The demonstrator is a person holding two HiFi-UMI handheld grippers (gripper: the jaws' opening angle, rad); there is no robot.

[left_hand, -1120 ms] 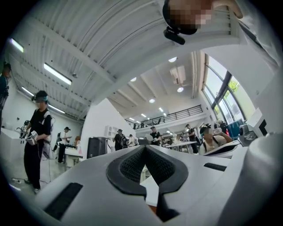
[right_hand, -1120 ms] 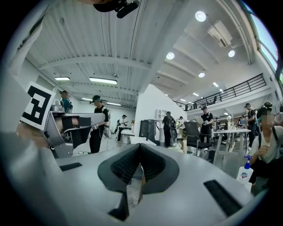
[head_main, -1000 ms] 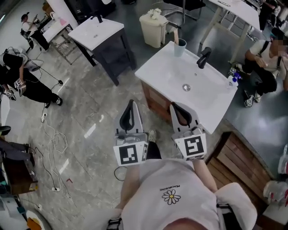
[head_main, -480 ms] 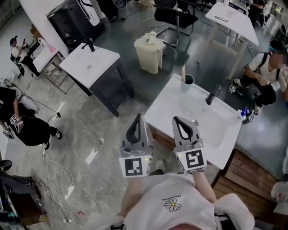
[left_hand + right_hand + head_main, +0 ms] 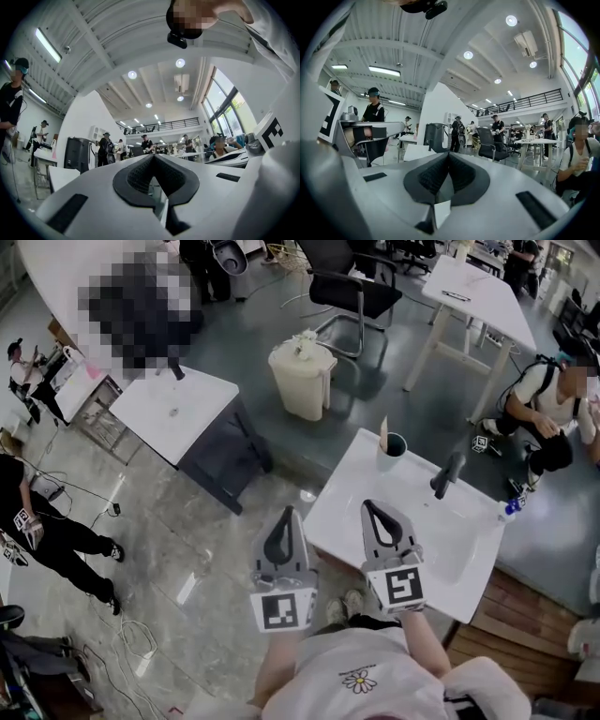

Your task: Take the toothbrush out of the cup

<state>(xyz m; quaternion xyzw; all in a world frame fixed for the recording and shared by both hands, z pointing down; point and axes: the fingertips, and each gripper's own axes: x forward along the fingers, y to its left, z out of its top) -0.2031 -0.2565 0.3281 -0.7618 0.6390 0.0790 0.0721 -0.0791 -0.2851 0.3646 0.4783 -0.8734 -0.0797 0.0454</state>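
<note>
Person in black (image 5: pixel 42 526): far left, standing on grey marbled floor (image 5: pixel 187 549); cables (image 5: pixel 141 638) lying nearby.
Second washstand (image 5: pixel 173 409): white top on dark base, upper left, well apart from both grippers.
Bin (image 5: pixel 302 381): pale, with paper inside, farther back, between second washstand and sink.
Left gripper (image 5: pixel 285 519): jaws closed tip to tip, nothing between them; over the floor, just beside sink's near-left edge; pointing away from the body, roughly level.
Right gripper (image 5: pixel 373 512): jaws closed likewise, empty; above the front part of sink, side by side with left gripper, marker cube toward the body.
Sink (image 5: pixel 342 484): white, set cornerwise, basin partly hidden behind right gripper.
Toothbrush (image 5: pixel 383 427): inside cup, pale handle standing up past the rim on cup's left side; touched by neither gripper.
Cup (image 5: pixel 394 452): light outside, dark inside, upright on sink's far corner, well apart from both grippers.
Faucet (image 5: pixel 447 474): dark, just right of cup along sink's back edge.
Small bottle (image 5: pixel 507 510): at sink's right edge, details too small to tell.
Seated person (image 5: pixel 544 413): far right, low on the floor beyond sink.
</note>
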